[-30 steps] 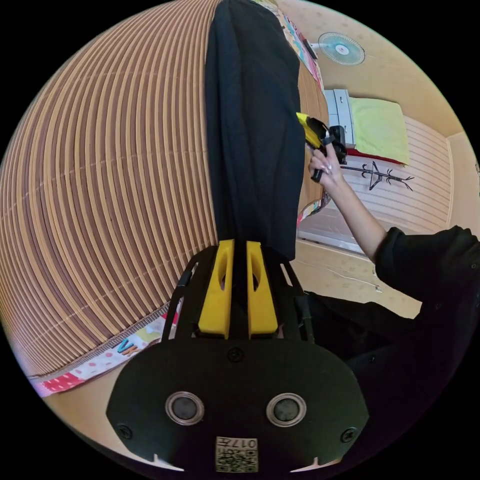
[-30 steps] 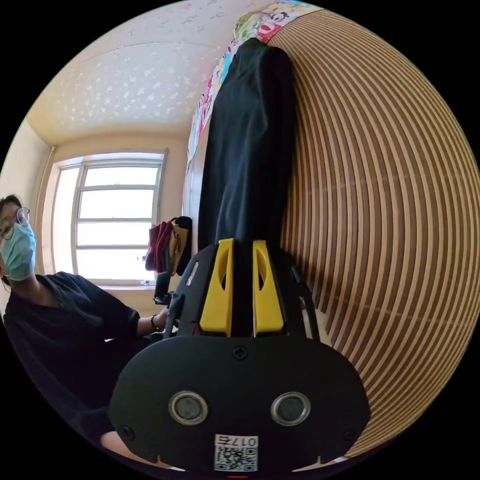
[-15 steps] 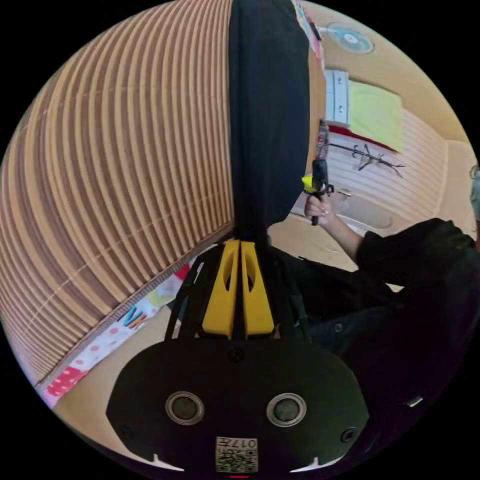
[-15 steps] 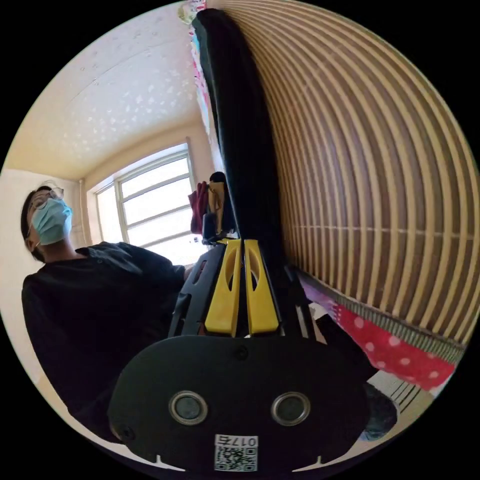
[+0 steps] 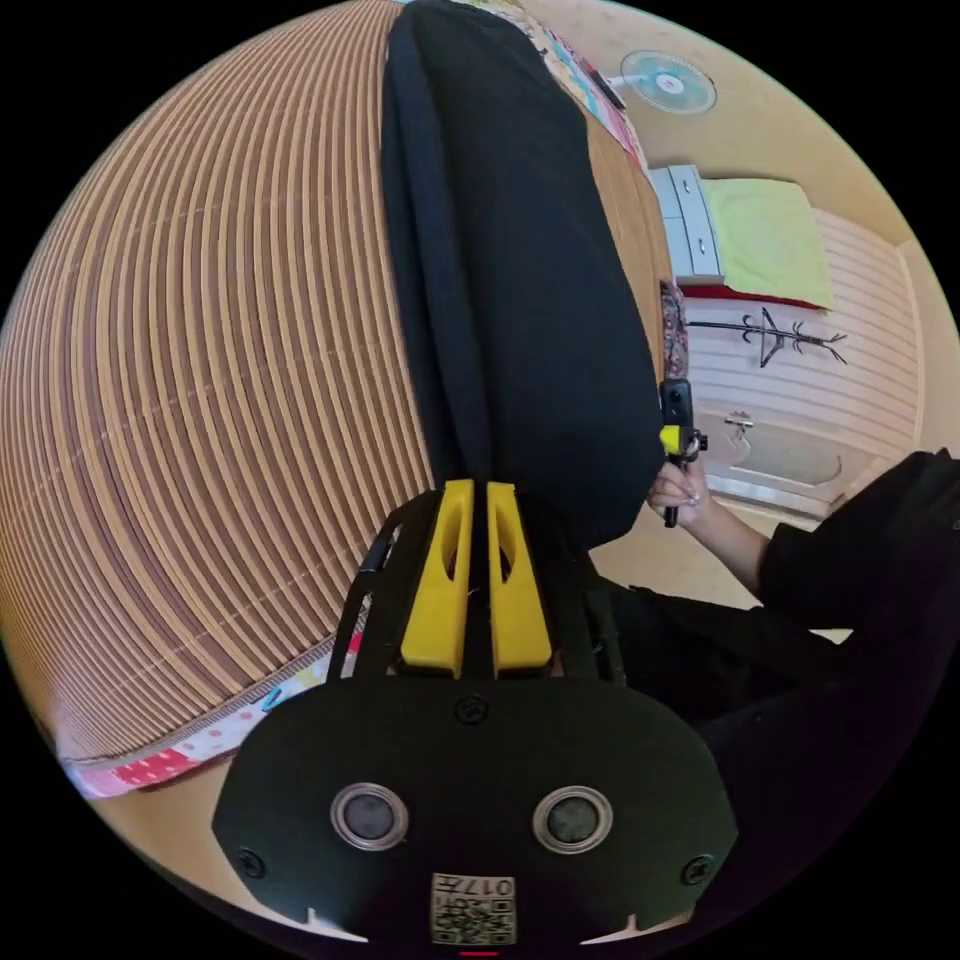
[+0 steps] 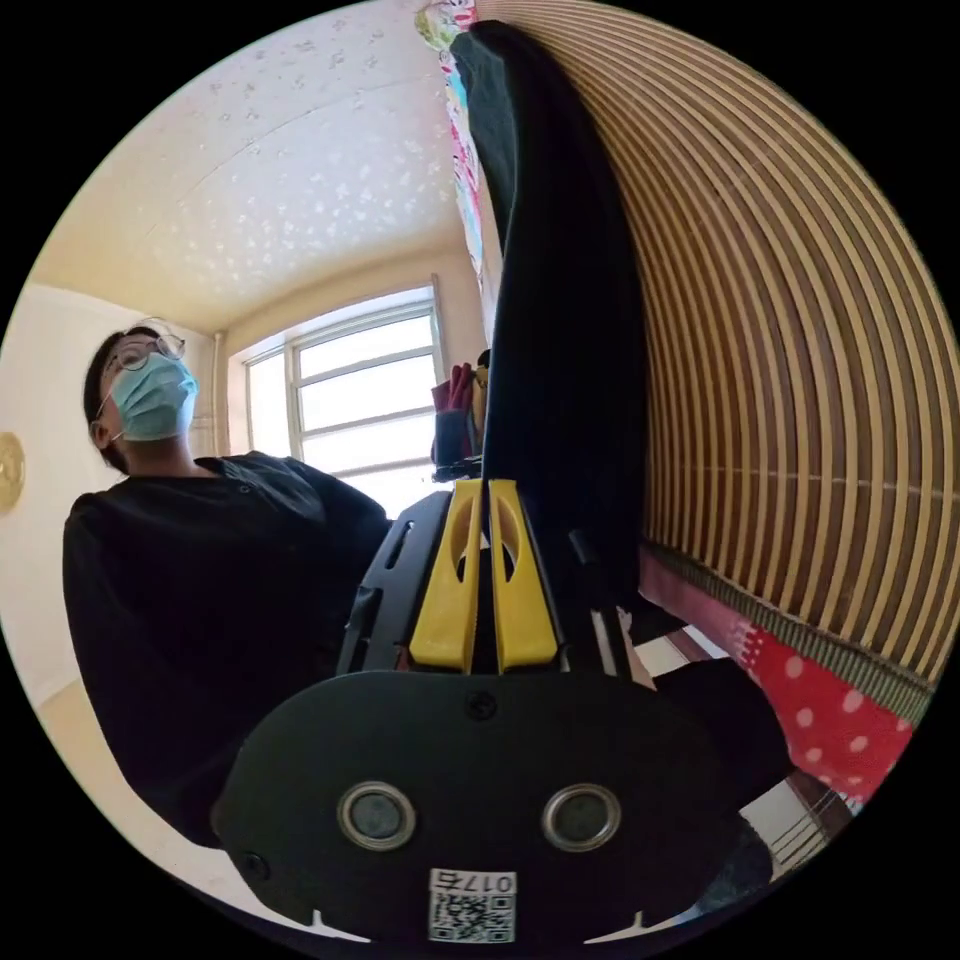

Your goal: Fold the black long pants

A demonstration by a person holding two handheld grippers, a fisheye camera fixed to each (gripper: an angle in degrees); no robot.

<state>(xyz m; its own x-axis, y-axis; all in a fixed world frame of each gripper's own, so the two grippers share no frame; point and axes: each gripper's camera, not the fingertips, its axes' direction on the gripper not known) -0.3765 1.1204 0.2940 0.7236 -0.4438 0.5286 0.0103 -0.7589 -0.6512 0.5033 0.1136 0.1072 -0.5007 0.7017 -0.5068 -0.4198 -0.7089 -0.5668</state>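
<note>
You hold black long pants (image 5: 520, 300) doubled lengthwise over striped bamboo mat (image 5: 200, 400); left gripper (image 5: 470, 500) and right gripper (image 6: 487, 500) both pinch hem end. 1 fold done, crosswise folds left.

one pair of black pants (image 5: 520, 300), two tools (image 5: 472, 490) (image 6: 486, 487), one striped mat (image 5: 200, 400), one fan (image 5: 668, 82), one person (image 6: 200, 560)
</note>
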